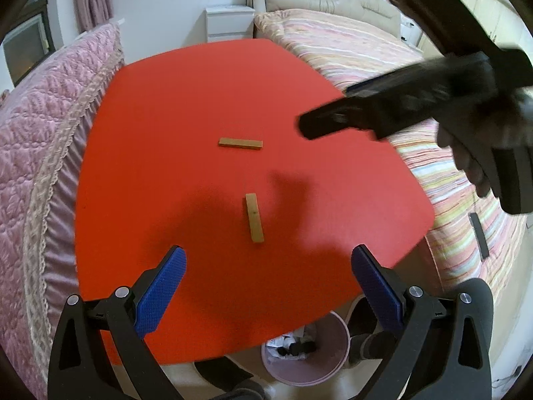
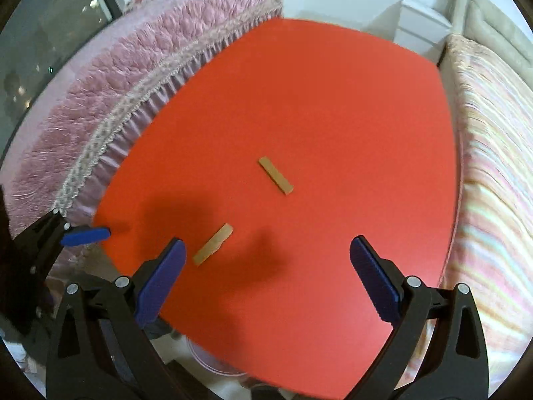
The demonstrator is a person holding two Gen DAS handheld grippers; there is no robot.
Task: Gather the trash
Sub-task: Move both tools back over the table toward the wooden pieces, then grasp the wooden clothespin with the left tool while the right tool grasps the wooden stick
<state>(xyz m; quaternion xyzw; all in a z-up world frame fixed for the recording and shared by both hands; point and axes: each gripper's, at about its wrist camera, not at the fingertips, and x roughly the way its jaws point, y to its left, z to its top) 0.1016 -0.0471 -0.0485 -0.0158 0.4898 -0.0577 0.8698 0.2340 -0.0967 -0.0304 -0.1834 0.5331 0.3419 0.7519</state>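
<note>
Two flat tan sticks lie on the red table (image 1: 166,133). The nearer stick (image 1: 255,218) points away from me, just ahead of my left gripper (image 1: 269,250), which is open and holds nothing. The farther stick (image 1: 240,143) lies crosswise at mid-table. Blurred, my right gripper (image 1: 326,110) hovers above the table's right side in a hand. In the right wrist view my right gripper (image 2: 268,241) is open and empty above the table (image 2: 333,100). One stick (image 2: 213,244) lies by its left finger and the other stick (image 2: 275,175) farther ahead. A blue pad (image 2: 86,235) of the left gripper shows at the table's left edge.
A pink bin (image 1: 306,350) with crumpled trash stands on the floor under the table's near edge. A pink quilted cover (image 1: 40,133) borders the table on the left and a striped bed (image 1: 349,50) on the right. A white nightstand (image 1: 230,21) stands behind.
</note>
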